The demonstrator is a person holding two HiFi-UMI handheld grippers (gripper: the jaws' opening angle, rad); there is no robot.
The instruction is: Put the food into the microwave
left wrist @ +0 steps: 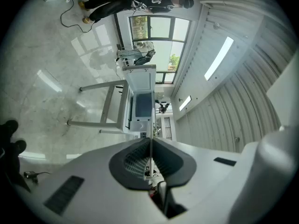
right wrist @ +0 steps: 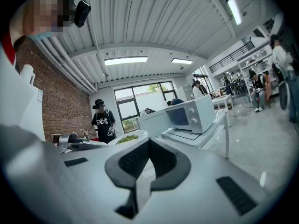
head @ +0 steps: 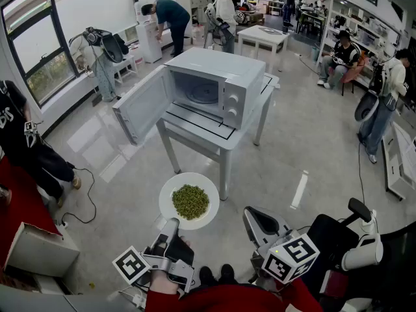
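There is one microwave, standing on the far part of a single grey desk. Its one door is swung wide past the desk's left edge, and one round turntable shows inside. One white plate carries one heap of green food. It hangs in the air above the floor, just in front of the desk's near corner and touching nothing on it. Two tools are in play. The left tool reaches forward about level from the person's hand, and its pads are pressed onto the plate's near rim. In the left gripper view that rim is a thin line clamped between them. The right tool points forward with a slight dip, to the right of the plate and clear of it. Its pads are pressed together with nothing between them.
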